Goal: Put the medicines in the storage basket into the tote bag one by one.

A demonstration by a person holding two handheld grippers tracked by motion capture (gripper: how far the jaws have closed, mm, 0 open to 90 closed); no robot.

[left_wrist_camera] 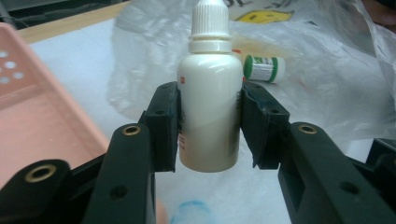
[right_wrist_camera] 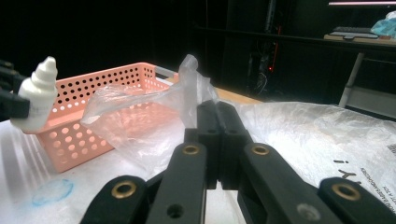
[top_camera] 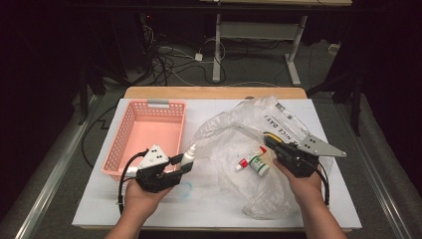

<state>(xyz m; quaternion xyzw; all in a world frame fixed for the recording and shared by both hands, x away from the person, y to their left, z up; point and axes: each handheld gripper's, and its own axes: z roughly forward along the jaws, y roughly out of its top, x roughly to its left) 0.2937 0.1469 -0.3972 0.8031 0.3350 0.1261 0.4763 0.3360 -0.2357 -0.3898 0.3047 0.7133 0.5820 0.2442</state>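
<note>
My left gripper (top_camera: 182, 164) is shut on a white dropper bottle (top_camera: 188, 155), held just right of the pink basket (top_camera: 130, 130). In the left gripper view both pads press the sides of the bottle (left_wrist_camera: 208, 102), cap pointing away. My right gripper (top_camera: 271, 141) is shut on the edge of a clear plastic bag (top_camera: 234, 129). In the right gripper view its jaws (right_wrist_camera: 217, 121) are together with the bag film (right_wrist_camera: 187, 88) pinched and lifted between them. On the bag lie a small green-capped bottle (top_camera: 259, 164) and a red-capped tube (top_camera: 244, 164).
The perforated basket (right_wrist_camera: 107, 88) stands at the left of the white table (top_camera: 99, 199), with nothing seen inside it. A blue circle mark (top_camera: 185, 189) is drawn on the table below the left gripper. The crumpled bag covers the right half. Cables and desk legs lie beyond the far edge.
</note>
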